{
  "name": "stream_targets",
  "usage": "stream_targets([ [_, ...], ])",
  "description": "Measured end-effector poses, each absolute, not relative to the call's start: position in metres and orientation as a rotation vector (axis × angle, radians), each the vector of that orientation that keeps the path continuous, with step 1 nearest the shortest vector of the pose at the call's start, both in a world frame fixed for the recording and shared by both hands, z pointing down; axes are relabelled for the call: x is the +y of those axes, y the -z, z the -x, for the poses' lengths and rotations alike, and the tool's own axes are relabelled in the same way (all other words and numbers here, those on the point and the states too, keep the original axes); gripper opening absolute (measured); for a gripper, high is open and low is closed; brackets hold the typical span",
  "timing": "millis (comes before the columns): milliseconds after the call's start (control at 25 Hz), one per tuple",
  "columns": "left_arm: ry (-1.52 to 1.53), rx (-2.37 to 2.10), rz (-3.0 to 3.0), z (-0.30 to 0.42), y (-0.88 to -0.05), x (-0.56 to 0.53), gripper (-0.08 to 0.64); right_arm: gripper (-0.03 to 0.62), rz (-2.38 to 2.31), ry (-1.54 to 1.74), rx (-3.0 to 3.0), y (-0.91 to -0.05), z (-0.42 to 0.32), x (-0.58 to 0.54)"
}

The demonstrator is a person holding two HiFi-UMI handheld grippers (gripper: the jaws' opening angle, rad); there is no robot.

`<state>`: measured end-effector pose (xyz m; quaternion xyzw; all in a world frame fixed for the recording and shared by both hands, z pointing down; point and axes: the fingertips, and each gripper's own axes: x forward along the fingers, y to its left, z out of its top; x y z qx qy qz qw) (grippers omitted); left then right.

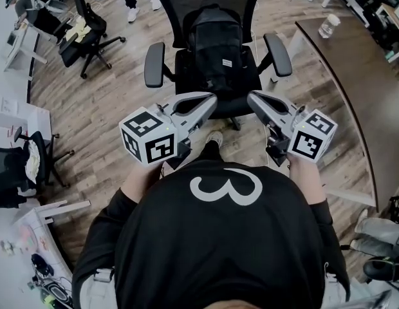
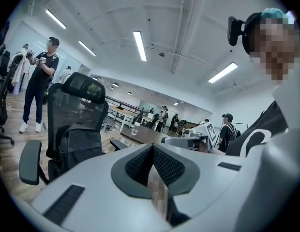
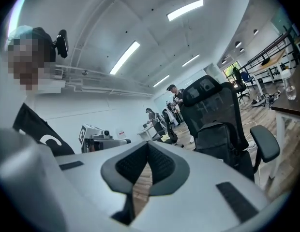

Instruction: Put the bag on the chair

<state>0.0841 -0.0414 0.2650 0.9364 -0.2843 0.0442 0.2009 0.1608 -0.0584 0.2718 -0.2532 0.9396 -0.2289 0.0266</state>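
The bag point(image 1: 217, 44) is set on the chair point(image 1: 154, 64), so placing appears done. The left claw point(image 1: 211, 100) and right claw point(image 1: 251, 98) are clenched empty; only withdrawal seems needed.

Black top point(image 1: 219, 250), white looped mark point(image 1: 225, 187) on chest. Black head camera point(image 2: 235, 30). Left tongs point(image 1: 211, 98): pale grey shell, black ribbed pads point(image 2: 140, 166), black-white marker cube point(image 1: 148, 137). Right tongs point(image 1: 252, 98): same build.

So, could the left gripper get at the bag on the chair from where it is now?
Probably yes: nothing stands between the left gripper and the bag, which sits on the chair seat between the armrests. Its jaws are shut, though.
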Motion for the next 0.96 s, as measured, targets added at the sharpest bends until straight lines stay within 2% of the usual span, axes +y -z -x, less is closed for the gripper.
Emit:
stream_targets([
  [960,-0.182,-0.883,-2.648,-0.076,-0.265,-0.02,0.015,0.025,0.74,0.772,2.895,-0.284,-0.148,-0.036],
])
